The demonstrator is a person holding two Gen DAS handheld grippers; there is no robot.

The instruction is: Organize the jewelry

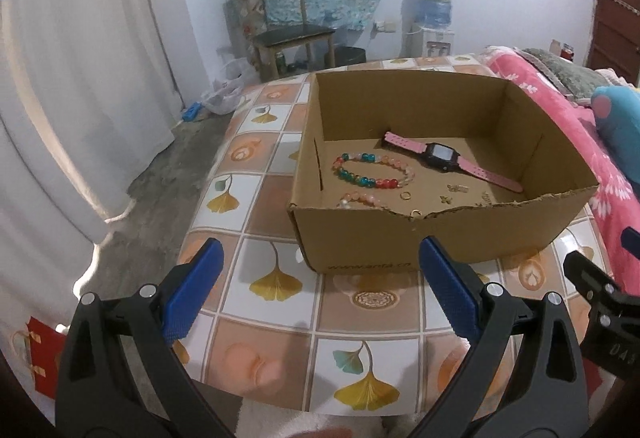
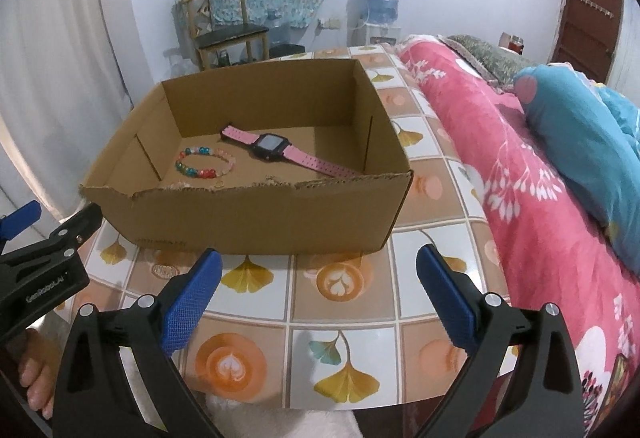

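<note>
Jewelry lies inside an open cardboard box point(image 1: 432, 238) on the tiled surface point(image 1: 280, 318). The left gripper point(image 1: 320, 294) and right gripper point(image 2: 318, 298) are both held with fingers spread wide and empty, hovering just short of the box's torn near wall. Inside are seen a multicoloured bead bracelet point(image 1: 374, 170), a pink bracelet point(image 1: 362, 199), a pink-strapped watch point(image 1: 440, 154) and small gold rings point(image 1: 406, 195). The near wall should probably be cleared from above, and one piece pinched at a time.
</note>
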